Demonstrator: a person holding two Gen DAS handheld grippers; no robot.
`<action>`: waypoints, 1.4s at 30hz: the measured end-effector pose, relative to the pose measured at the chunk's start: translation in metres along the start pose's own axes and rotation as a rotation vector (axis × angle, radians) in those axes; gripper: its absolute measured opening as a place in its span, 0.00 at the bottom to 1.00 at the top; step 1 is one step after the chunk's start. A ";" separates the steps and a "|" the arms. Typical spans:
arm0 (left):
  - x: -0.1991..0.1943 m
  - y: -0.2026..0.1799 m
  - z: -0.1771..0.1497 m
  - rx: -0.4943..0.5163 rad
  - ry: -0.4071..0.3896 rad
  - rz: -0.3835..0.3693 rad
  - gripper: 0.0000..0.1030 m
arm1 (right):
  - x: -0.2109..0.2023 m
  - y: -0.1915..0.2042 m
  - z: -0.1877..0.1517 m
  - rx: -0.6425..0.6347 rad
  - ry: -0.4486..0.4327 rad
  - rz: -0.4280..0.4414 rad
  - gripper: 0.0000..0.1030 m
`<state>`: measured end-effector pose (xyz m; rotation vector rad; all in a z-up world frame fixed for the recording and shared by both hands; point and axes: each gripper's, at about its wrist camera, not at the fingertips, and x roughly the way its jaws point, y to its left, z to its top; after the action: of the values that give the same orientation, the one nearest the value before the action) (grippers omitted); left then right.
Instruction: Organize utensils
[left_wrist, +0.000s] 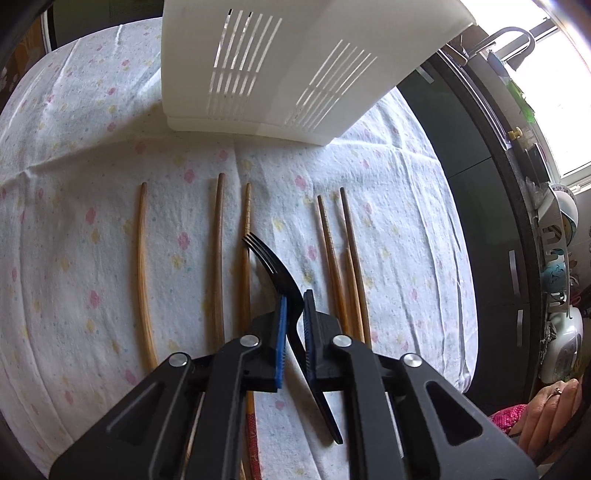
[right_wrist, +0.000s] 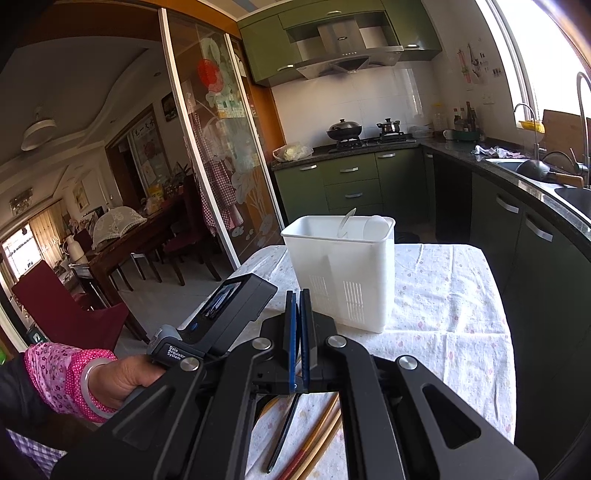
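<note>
My left gripper is shut on a black plastic fork, pinched at the neck, tines pointing forward above the cloth. Several wooden chopsticks lie side by side on the flowered tablecloth under and beside it. The white slotted utensil holder stands just beyond them. In the right wrist view my right gripper is shut and empty, held above the table's near edge. The holder there has white utensils inside. The left gripper's body is to its left.
The small table stands in a kitchen. Green cabinets and a dark counter with a sink run along the right. A glass sliding door and a dining room are at left. The table's right edge drops to the floor.
</note>
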<state>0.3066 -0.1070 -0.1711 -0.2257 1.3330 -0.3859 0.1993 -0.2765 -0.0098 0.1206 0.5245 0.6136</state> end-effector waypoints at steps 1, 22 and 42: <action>-0.001 -0.001 0.000 0.009 -0.005 0.009 0.05 | -0.001 0.000 0.000 0.001 -0.001 0.000 0.03; -0.193 -0.036 0.011 0.166 -0.731 0.046 0.04 | -0.015 0.003 0.007 -0.019 -0.053 -0.024 0.03; -0.163 -0.056 0.102 0.248 -1.069 0.406 0.04 | -0.016 -0.016 0.016 -0.007 -0.081 -0.089 0.03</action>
<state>0.3673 -0.0992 0.0189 0.0616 0.2510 -0.0419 0.2045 -0.2986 0.0067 0.1143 0.4473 0.5218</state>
